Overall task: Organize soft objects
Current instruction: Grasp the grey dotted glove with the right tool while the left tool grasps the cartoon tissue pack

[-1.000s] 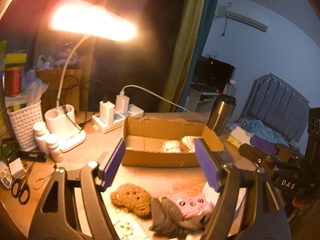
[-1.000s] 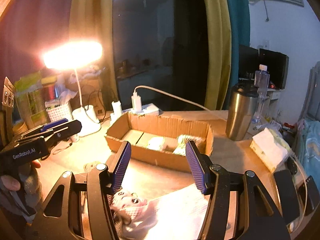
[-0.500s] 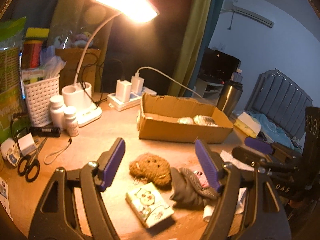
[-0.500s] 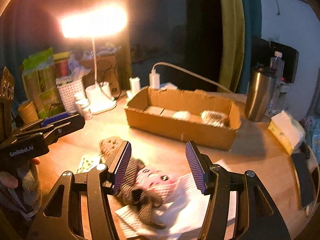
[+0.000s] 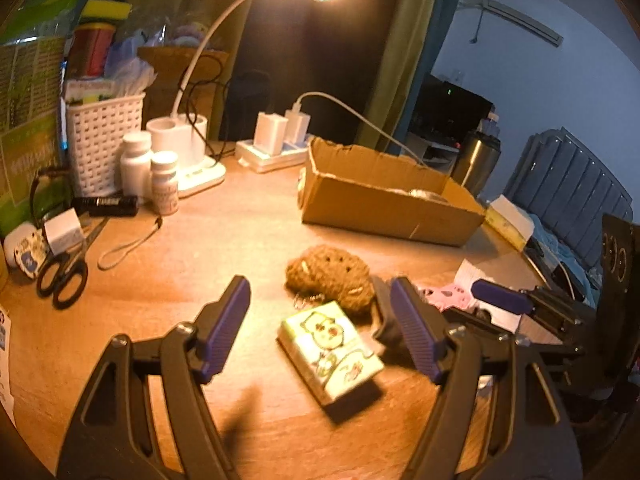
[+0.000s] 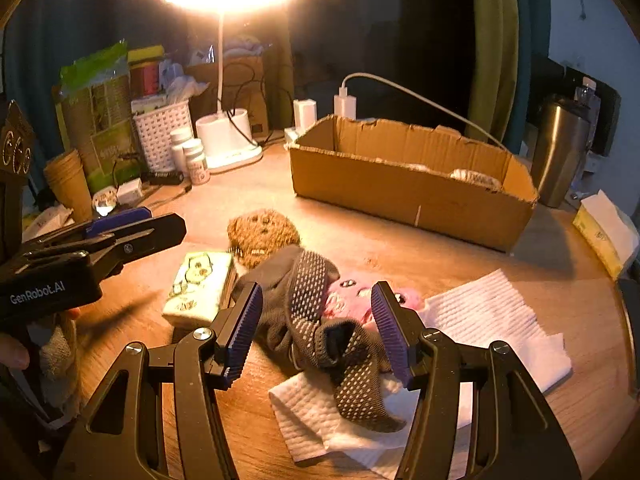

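Observation:
A brown fuzzy plush [image 5: 328, 276] [image 6: 262, 234] lies mid-table beside a green tissue pack [image 5: 330, 350] [image 6: 200, 286]. Grey dotted socks [image 6: 320, 320] lie tangled over a pink plush [image 6: 360, 294] on white paper towels [image 6: 488, 320]. My left gripper [image 5: 320, 328] hovers open above the tissue pack, nothing between its fingers. My right gripper [image 6: 316, 328] hangs open just over the socks, apart from them. The cardboard box [image 5: 384, 200] [image 6: 408, 184] behind holds pale soft items, mostly hidden by its wall.
A lit desk lamp [image 6: 228, 136], white basket [image 5: 104, 140], pill bottles [image 5: 148, 168], scissors [image 5: 60, 276], flashlight [image 5: 106, 202] and power strip [image 5: 276, 152] crowd the left and back. A steel tumbler [image 6: 560, 148] and a tissue box [image 6: 604, 224] stand right.
Both grippers have sunk toward the table and tipped downward. The plush, tissue pack and socks now appear between and ahead of the fingers. Jaws kept their width.

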The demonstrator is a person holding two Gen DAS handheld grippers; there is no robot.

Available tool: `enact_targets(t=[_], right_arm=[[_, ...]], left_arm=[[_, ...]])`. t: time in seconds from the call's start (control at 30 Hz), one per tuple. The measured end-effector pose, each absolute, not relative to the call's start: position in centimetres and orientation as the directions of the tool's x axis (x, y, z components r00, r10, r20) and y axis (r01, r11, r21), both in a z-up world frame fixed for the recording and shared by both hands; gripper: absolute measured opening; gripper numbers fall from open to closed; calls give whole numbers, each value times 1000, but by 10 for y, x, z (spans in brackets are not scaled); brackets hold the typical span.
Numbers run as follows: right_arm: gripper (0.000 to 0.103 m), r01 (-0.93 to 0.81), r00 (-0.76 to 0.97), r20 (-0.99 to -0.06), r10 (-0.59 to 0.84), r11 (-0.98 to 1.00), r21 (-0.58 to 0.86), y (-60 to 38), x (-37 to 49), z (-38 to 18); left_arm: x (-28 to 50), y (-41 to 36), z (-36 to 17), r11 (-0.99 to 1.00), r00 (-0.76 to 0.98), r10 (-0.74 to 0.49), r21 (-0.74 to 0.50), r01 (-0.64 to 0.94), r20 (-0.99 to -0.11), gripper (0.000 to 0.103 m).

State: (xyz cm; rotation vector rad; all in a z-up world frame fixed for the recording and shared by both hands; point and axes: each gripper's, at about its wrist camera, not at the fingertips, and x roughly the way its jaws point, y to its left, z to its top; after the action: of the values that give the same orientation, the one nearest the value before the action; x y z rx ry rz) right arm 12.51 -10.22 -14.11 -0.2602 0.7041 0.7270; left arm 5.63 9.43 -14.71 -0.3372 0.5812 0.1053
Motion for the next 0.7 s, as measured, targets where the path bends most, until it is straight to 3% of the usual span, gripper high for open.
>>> enact_targets(t=[0.3,0.33,0.4,0.57,0.7], right_arm=[[58,-696,544,-697,467,715,-64,-94,119,-158],[54,-699,548,-695,465,711,-76,-93,117,-158],[32,-715,541,-705,459,692,-98,-90,115,-160],[20,-730,537,-697,476,676,-100,-90,112,-159],[20,-737,532,-675,512,672,-72,-96,110,-149]], left_arm=[[60,93,-161,939,798,-15,-282,-195,-602,74],[61,92,-162,940,794,-16,-281,-196,-608,74],[63,90,-163,941,786,-18,-275,-195,-617,74],[68,86,-166,945,764,-14,-257,-200,-645,74],[71,83,-168,948,750,-10,-245,-203,-661,74]])
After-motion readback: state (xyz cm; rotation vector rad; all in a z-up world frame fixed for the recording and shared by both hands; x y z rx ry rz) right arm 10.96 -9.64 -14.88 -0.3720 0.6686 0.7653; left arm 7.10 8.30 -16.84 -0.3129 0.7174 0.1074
